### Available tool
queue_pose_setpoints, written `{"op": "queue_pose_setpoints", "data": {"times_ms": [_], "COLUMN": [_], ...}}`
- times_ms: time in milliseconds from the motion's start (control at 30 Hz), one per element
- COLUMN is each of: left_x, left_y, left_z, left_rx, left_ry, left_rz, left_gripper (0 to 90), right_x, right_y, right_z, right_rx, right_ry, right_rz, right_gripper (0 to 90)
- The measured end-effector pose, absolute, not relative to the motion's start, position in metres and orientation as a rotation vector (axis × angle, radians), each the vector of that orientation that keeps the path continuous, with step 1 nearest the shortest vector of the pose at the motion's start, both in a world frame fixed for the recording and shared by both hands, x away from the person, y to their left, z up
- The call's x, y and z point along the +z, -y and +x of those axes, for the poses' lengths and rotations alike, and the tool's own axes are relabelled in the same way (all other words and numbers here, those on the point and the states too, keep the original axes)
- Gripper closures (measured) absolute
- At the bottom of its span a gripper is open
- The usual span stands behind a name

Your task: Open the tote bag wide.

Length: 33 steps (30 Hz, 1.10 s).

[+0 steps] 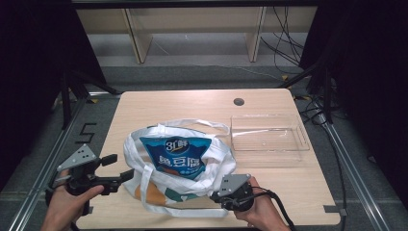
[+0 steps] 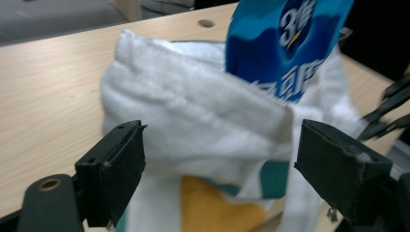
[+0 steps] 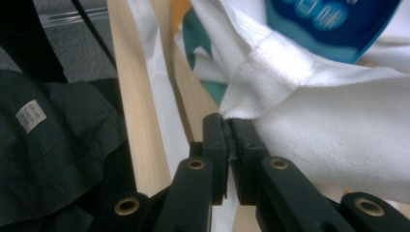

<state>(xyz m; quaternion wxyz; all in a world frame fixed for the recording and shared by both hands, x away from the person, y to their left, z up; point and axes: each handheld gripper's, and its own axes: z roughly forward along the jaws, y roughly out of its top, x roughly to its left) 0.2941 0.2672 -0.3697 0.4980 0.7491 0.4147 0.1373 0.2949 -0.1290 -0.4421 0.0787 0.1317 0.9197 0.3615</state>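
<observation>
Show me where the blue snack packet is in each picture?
High view: the blue packet stands in the white bag, at the middle of the table.
Left gripper view: top right, above the bag's folded rim.
Right gripper view: top right corner, blurred, beyond the cloth.
Shared landmark: the white bag around it, seen in all three.

White cloth bag [image 1: 144, 159] with orange and teal print, blue packet [image 1: 178, 156] with white lettering, clear tray [image 1: 269, 137]
</observation>
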Motion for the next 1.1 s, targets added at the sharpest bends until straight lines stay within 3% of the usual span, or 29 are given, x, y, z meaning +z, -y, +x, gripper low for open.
{"op": "queue_pose_setpoints", "data": {"times_ms": [233,733,933,1000,1100], "left_x": [-0.365,-0.375,-0.394,-0.401,-0.410], "left_y": [-0.254,-0.232,-0.225,-0.224,-0.227], "left_z": [0.314,0.337,0.340,0.339,0.337], "left_rx": [0.335,0.318,0.371,0.366,0.368], "left_ry": [-1.006,-1.066,-1.081,-1.078,-1.027], "left_rz": [1.791,1.789,1.914,1.913,1.963], "left_gripper": [15.9,14.6,15.1,21.8,45.8], "right_x": [-0.468,-0.475,-0.481,-0.482,-0.482], "right_y": [0.128,0.125,0.121,0.122,0.122], "right_z": [0.293,0.292,0.291,0.291,0.292], "right_rx": [1.040,1.032,1.010,1.012,1.026], "right_ry": [-2.803,-2.821,-2.851,-2.858,-2.864], "right_rz": [0.444,0.435,0.409,0.432,0.445], "right_gripper": [86.4,86.0,85.5,85.0,79.7]}}
